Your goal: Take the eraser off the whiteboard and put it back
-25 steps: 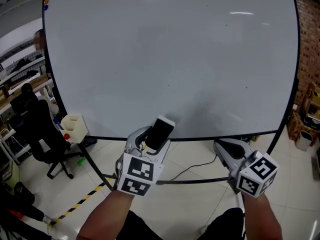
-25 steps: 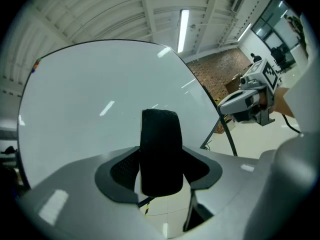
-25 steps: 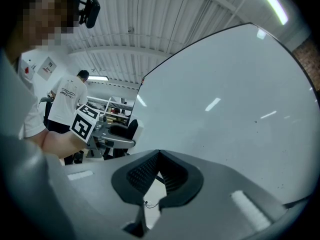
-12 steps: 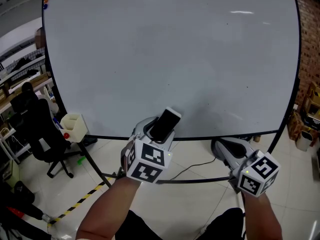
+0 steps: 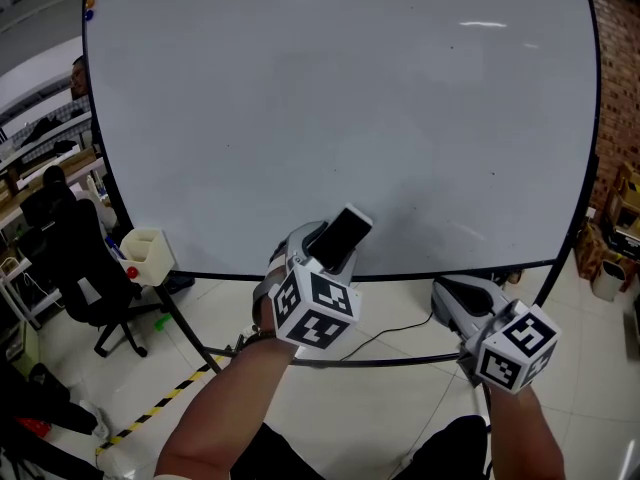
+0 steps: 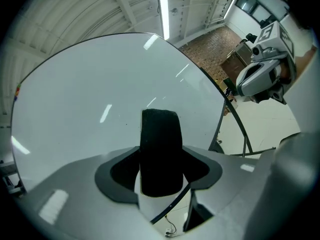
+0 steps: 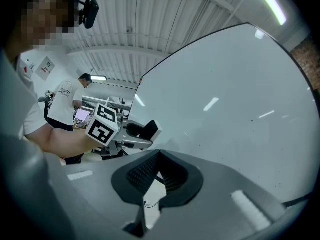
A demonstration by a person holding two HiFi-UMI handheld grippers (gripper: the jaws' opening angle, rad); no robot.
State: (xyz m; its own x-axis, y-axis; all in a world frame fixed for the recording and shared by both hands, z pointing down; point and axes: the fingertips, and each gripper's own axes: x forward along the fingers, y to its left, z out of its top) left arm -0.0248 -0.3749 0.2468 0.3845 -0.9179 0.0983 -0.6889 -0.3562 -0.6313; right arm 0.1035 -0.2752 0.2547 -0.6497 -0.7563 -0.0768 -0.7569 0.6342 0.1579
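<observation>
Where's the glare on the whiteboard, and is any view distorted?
Head view: bright streaks of glare on the whiteboard, near its top. Left gripper view: fisheye bows the board's edge, corners go dark. Right gripper view: same bowing.

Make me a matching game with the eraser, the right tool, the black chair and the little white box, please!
Things:
1. eraser
2. right tool
3. black chair
4. little white box

Where or how:
A. on the floor, left of the whiteboard
B. gripped in the left tool
C. by the whiteboard's lower left corner
D. empty, jaws together

Pairs: 1-B, 2-D, 3-A, 4-C
</observation>
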